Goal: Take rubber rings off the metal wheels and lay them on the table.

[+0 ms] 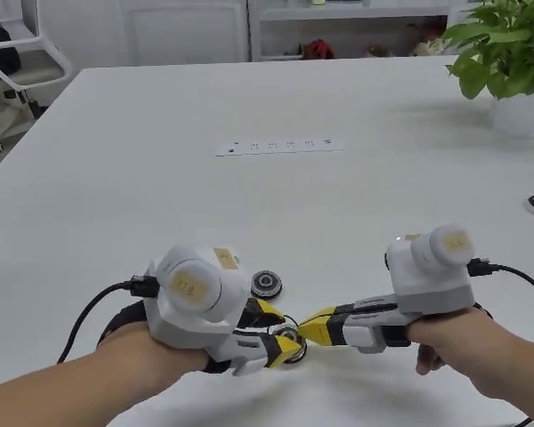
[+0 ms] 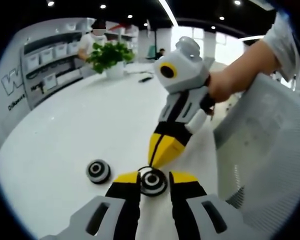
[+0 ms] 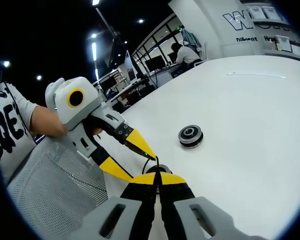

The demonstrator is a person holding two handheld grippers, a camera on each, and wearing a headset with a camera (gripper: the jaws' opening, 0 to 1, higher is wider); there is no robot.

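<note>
Pinching a metal wheel point(image 1: 290, 343) between its jaws, the left gripper point(image 2: 154, 178) sits at the table's point(image 1: 356, 213) near edge. The right gripper point(image 3: 157, 176) is pressed together on the wheel's rubber ring point(image 3: 154, 162). A second wheel point(image 1: 265, 284) lies just beyond.

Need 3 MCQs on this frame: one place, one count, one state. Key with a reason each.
1. Where is the free wheel?
A) on the table
B) in the plant pot
C) on the power strip

2. How many metal wheels are in sight?
A) one
B) two
C) four

3. The left gripper is:
A) open and empty
B) shut on a wheel
C) lying on the table

Key:
1 A: it lies on the table just beyond the left gripper.
2 B: the free wheel plus the held wheel.
3 B: its jaws clamp the held wheel, while the right gripper pinches the rubber ring.
</note>
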